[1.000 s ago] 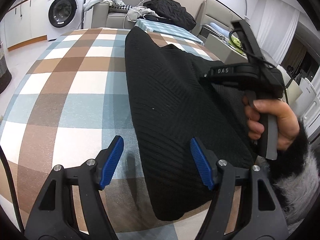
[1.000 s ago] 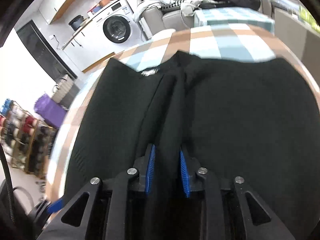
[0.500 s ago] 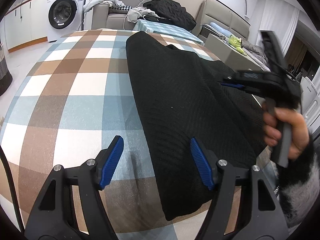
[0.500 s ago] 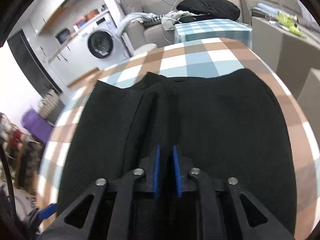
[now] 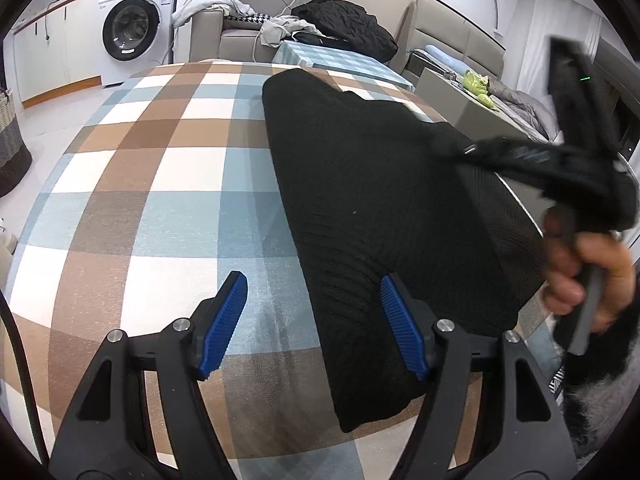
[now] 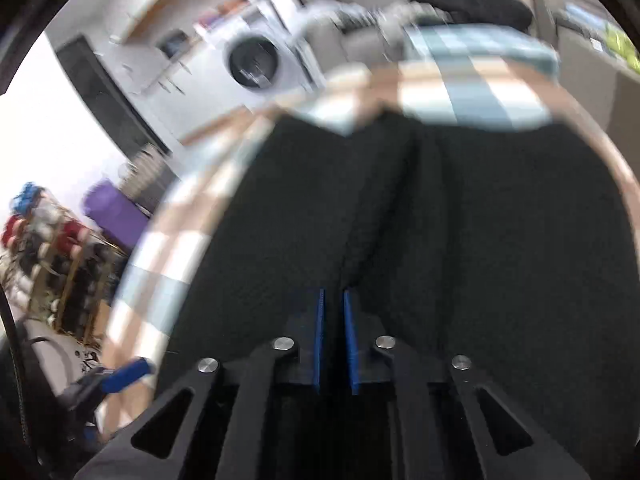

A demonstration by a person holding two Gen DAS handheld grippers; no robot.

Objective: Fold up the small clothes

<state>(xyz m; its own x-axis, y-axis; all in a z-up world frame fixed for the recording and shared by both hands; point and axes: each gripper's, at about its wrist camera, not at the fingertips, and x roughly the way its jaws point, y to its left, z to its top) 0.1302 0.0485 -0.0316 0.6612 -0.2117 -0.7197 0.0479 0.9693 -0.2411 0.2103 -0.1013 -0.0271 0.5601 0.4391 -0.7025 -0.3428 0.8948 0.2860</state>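
Observation:
A black knit garment (image 5: 360,184) lies flat on the checked tablecloth (image 5: 160,168). My left gripper (image 5: 312,320) hovers open over the garment's near left edge, with one blue pad above the cloth and the other above the knit. At the right, a hand holds my right gripper (image 5: 472,151), blurred, over the garment's right edge. In the right wrist view the right gripper (image 6: 333,308) has its blue pads nearly together, closing on a pinched ridge of the black garment (image 6: 480,220). That ridge runs away from the pads toward the collar.
A washing machine (image 5: 128,32) and a sofa with piled clothes (image 5: 340,24) stand beyond the table. A grey box holding green items (image 5: 476,84) sits off the table's right side. A woven basket (image 5: 10,148) stands on the floor at left.
The right gripper has moved right and upward with the pinched fabric, its pads opening briefly and then closing again. The garment's right side has shifted with it. The left gripper has stayed still.

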